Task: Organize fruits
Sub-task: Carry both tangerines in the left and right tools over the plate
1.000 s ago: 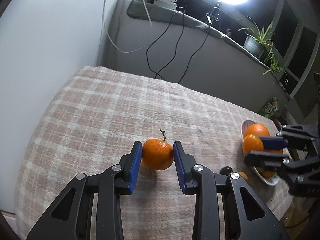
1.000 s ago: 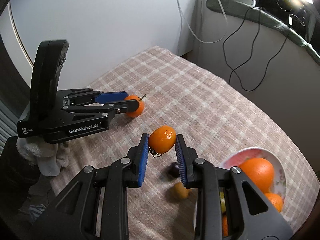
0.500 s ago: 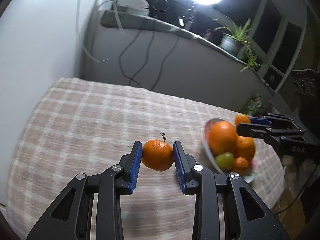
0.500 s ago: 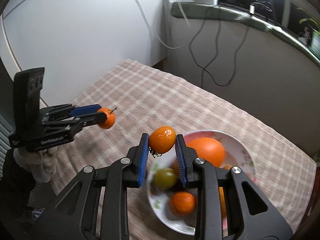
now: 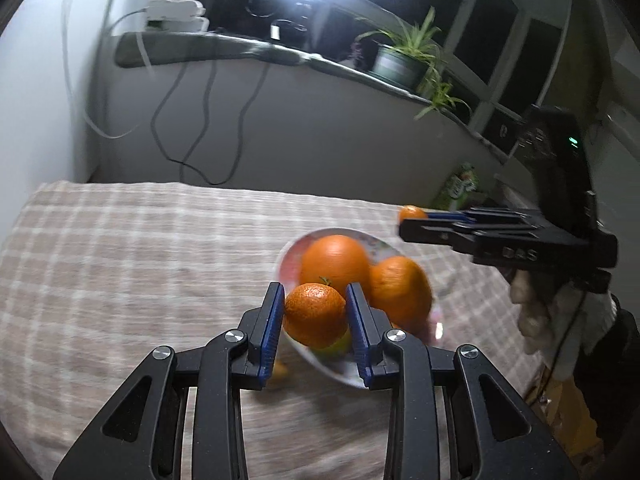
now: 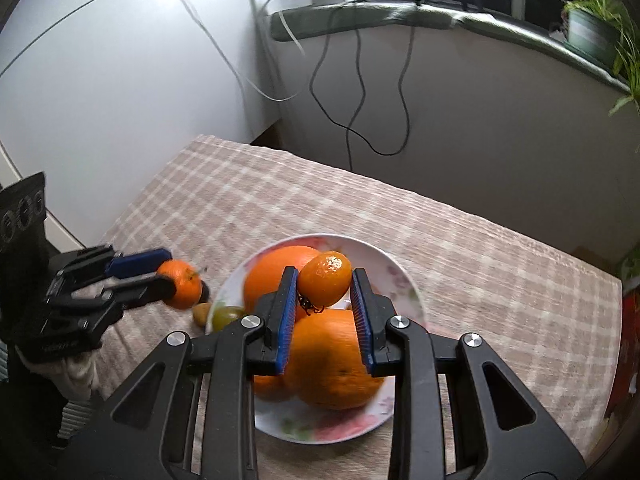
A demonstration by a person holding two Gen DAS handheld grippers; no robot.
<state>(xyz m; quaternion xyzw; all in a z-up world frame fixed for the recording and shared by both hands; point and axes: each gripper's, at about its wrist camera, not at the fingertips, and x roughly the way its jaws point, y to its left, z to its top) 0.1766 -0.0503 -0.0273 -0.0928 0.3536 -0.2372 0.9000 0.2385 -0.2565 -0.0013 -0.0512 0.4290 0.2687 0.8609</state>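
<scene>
**Two grippers, each pinching a small citrus fruit at a bowl of oranges**

Left wrist view: the left gripper (image 5: 315, 312), black with blue ribbed pads, is pinched on a round orange mandarin with a short green stem (image 5: 314, 313). The fruit hangs over the near rim of a white, floral-patterned ceramic bowl (image 5: 289, 252). The bowl sits on a beige-and-white checked tablecloth (image 5: 132, 264) and holds two large smooth oranges (image 5: 335, 258), with a green-yellow fruit partly hidden under the mandarin. At 3 o'clock, the right gripper (image 5: 414, 220) is held by a hand in a pale glove (image 5: 560, 320).

Right wrist view: the right gripper (image 6: 324, 286) is clamped on a small glossy oval orange fruit (image 6: 325, 278) directly above the bowl (image 6: 394, 276); a dark, curled stem remnant dangles beneath it. At 9 o'clock, the left gripper (image 6: 170, 278) carries the mandarin (image 6: 182, 283) just outside the bowl's rim. Below it, a small yellow-brown fruit (image 6: 200, 313) lies on the cloth beside the bowl. Black cables (image 6: 360, 92) hang down the grey wall at 12 o'clock.
</scene>
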